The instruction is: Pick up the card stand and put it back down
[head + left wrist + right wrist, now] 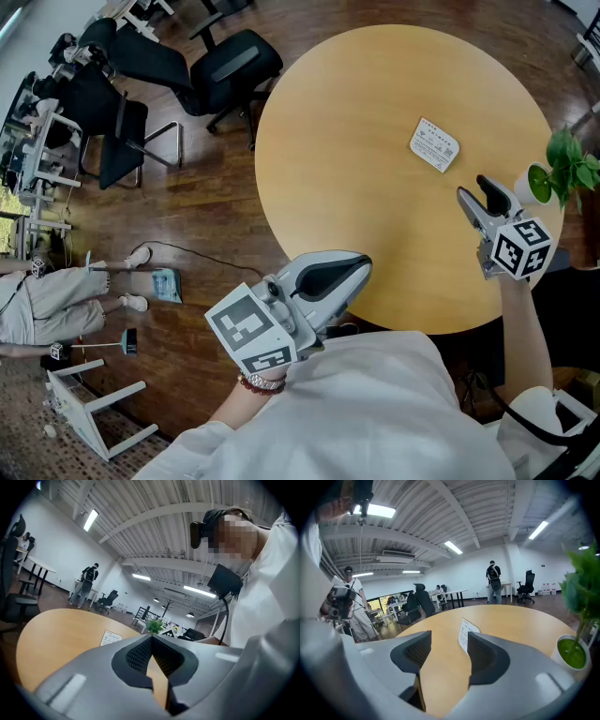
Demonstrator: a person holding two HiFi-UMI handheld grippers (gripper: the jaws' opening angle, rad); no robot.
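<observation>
- The right tongs are spread wide with nothing between them, held above the surface near its right edge.
- The card stand stands on the surface beyond those tongs, apart from them and gripped by nothing.
- The left tongs are closed tip to tip and empty, at the near edge of the surface, well apart from the card stand.
- A potted plant sits at the right rim, near the right tongs.

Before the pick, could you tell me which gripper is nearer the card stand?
The right gripper, fingers apart; the left gripper, fingers together, is farther from it.
</observation>
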